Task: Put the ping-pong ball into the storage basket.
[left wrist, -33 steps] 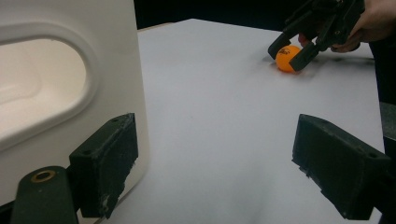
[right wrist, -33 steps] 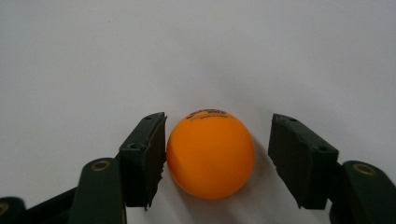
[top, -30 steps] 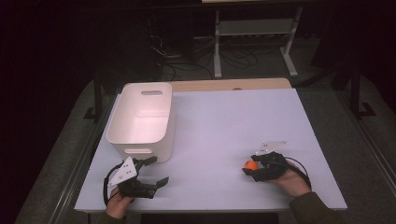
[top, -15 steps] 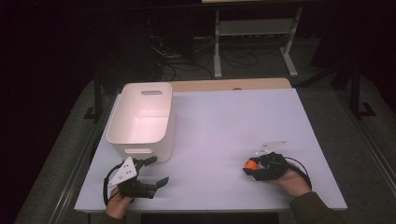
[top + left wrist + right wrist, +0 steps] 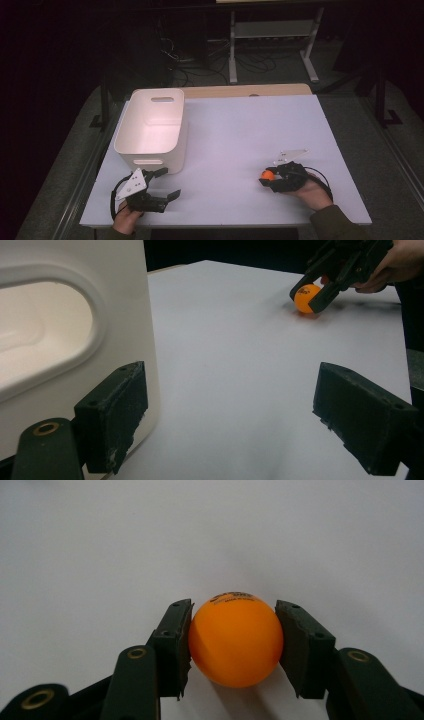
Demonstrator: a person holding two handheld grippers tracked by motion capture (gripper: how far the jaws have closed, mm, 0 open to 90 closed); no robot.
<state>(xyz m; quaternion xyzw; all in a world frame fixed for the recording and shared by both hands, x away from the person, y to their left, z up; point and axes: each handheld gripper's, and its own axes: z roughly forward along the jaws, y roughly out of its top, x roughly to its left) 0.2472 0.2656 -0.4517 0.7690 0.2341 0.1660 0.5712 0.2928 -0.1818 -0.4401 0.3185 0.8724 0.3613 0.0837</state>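
Observation:
An orange ping-pong ball (image 5: 235, 641) rests on the white table (image 5: 240, 125), and my right gripper (image 5: 234, 647) is shut on it, one pad pressed to each side. From above, the ball (image 5: 268, 174) and right gripper (image 5: 267, 177) sit near the front right of the table. My left gripper (image 5: 169, 183) lies at the front left, jaws wide open with nothing between them. In the left gripper view, its jaws (image 5: 235, 412) frame bare table, with the ball (image 5: 305, 296) held far off by the right gripper (image 5: 311, 294).
A white plastic bin (image 5: 125, 137) with handle cut-outs stands at the table's left, just beyond my left gripper; its wall (image 5: 75, 345) is close beside the left jaw. Dark floor, cables and a metal stand lie beyond the far edge.

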